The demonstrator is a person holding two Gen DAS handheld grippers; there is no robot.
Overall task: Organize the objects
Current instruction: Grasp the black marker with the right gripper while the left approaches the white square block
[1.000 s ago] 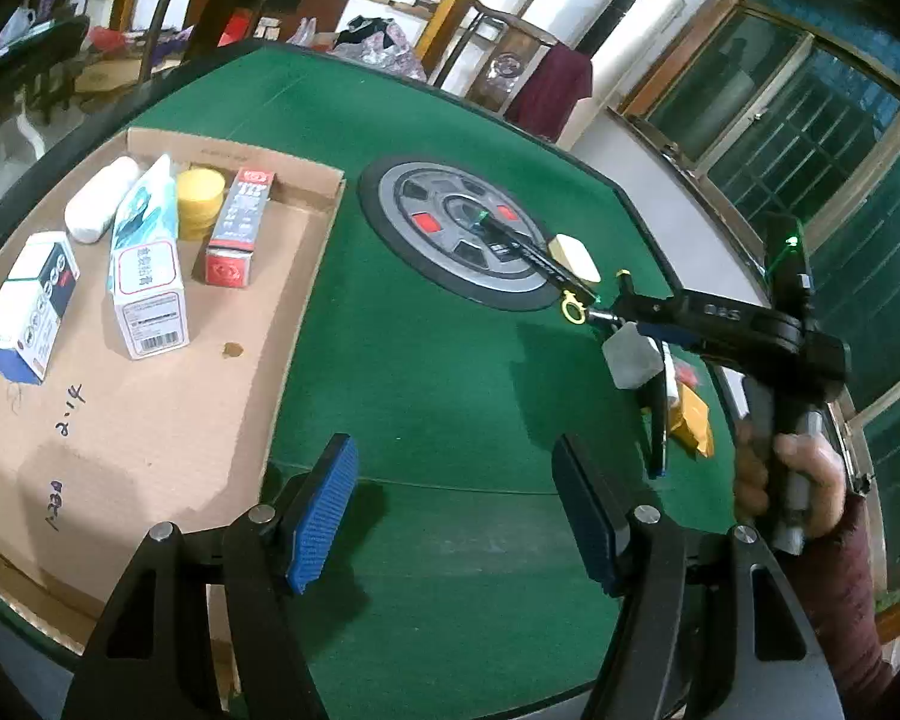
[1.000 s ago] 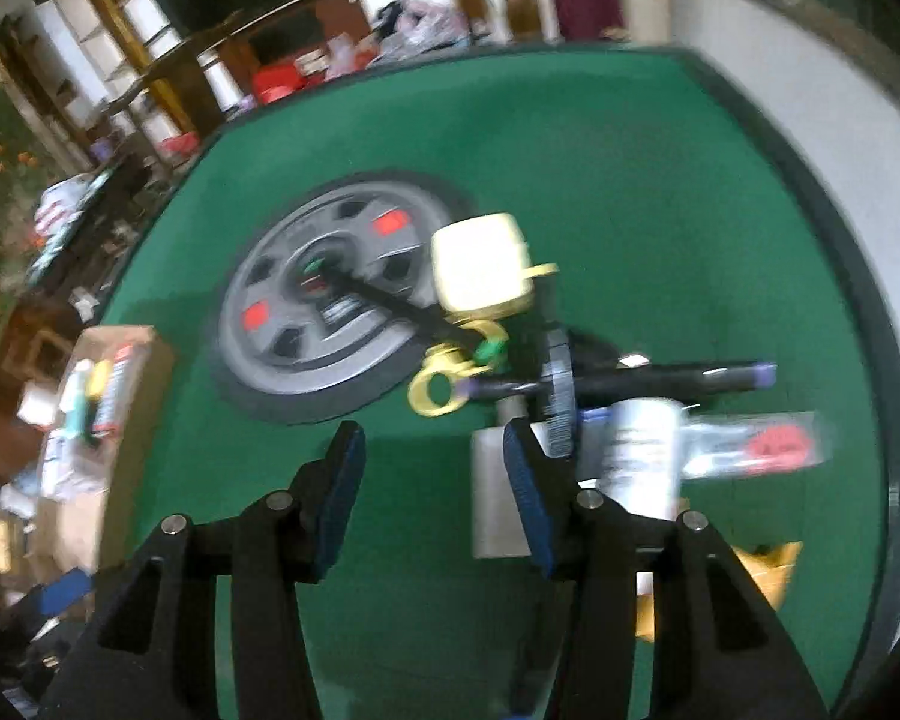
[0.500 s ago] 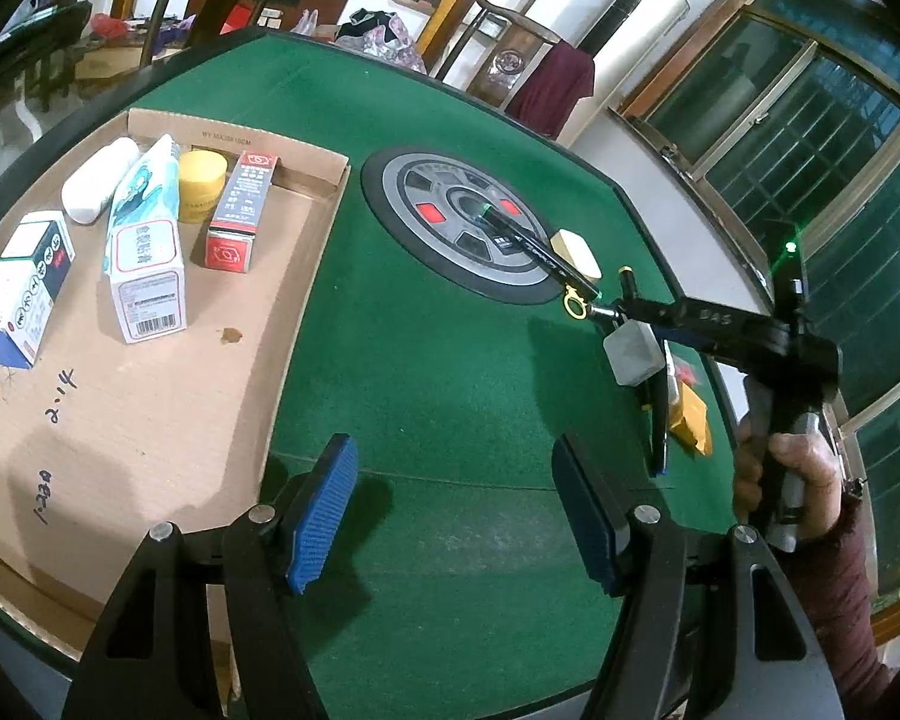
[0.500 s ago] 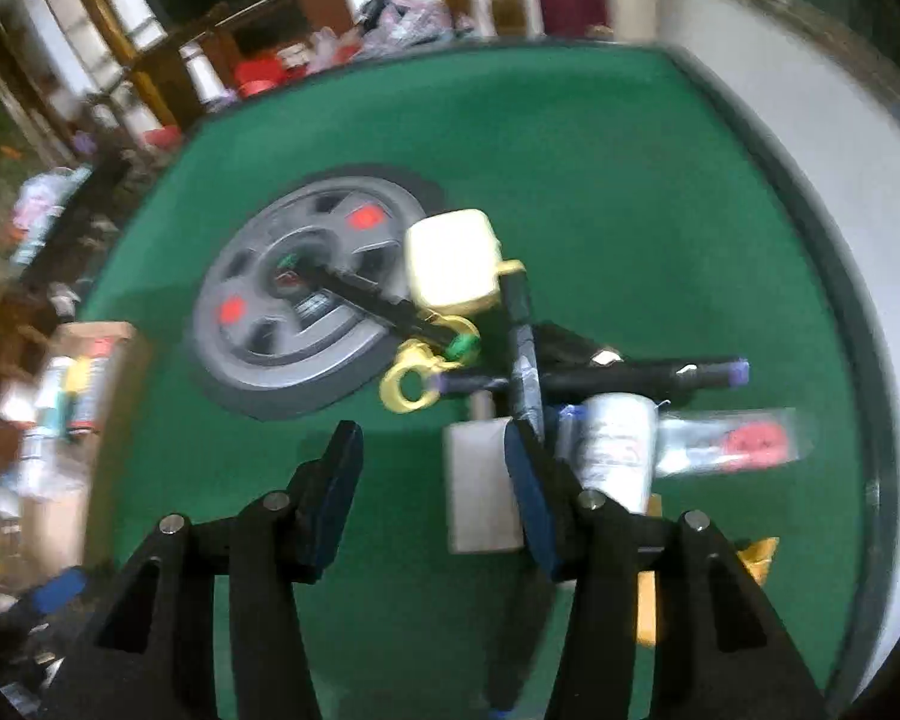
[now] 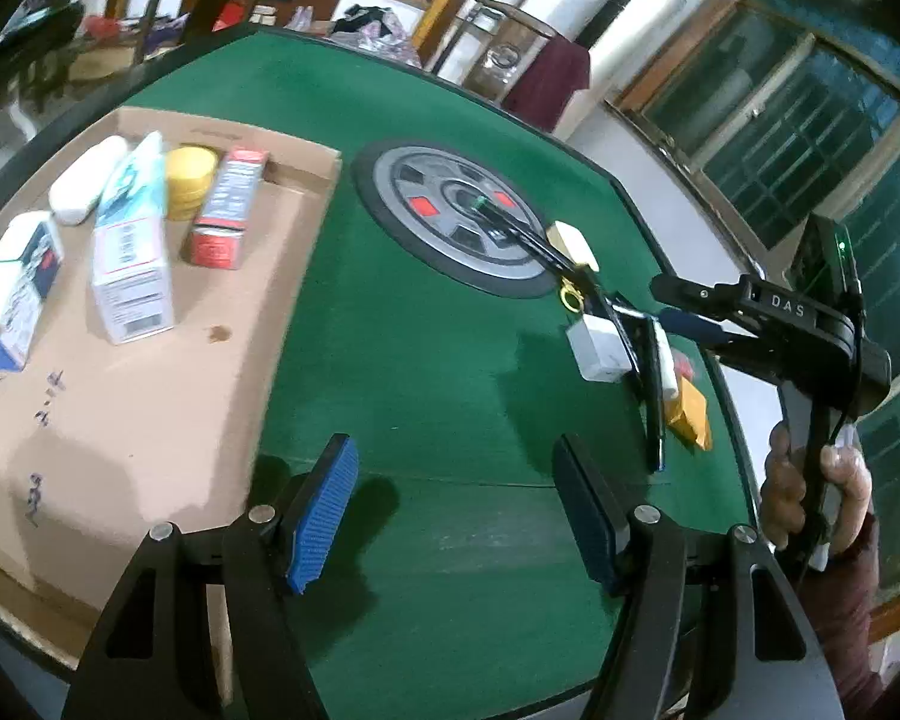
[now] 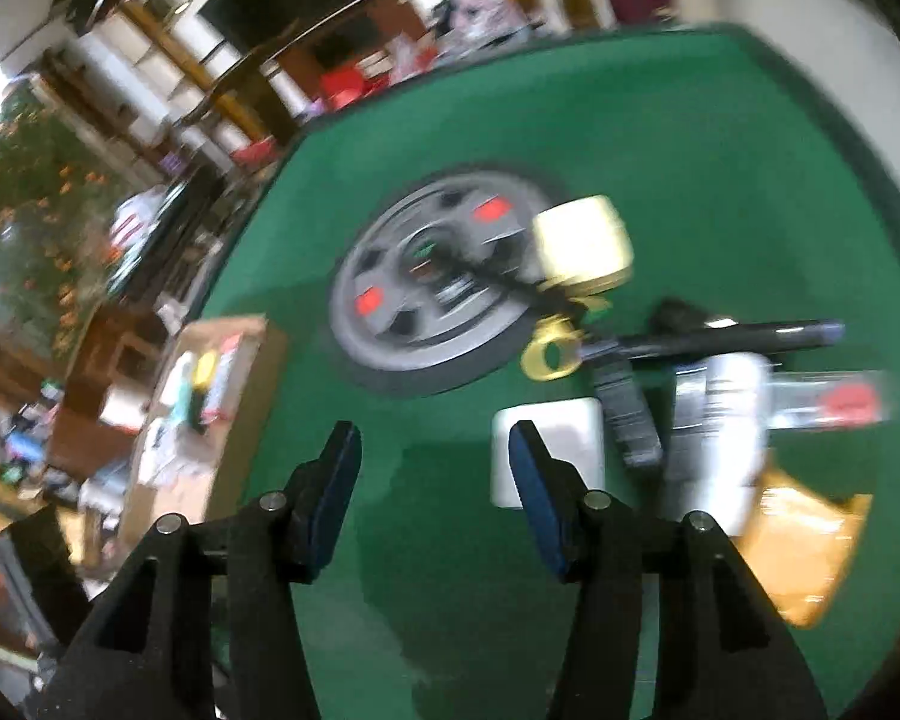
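Note:
A flat cardboard sheet lies on the left of the green table and bears several boxes, a yellow jar and a white case. A loose pile lies at the right: a white block, a cream box, a gold clip, black pens and an orange packet. My left gripper is open and empty over bare felt. My right gripper is open and empty, its right finger just in front of the white block.
A grey round disc sits in the table's middle. The table's rim runs close behind the pile. Chairs, shelves and windows surround the table.
My right gripper has swung left and back a little from the pile and has opened wider. The left gripper has barely moved.

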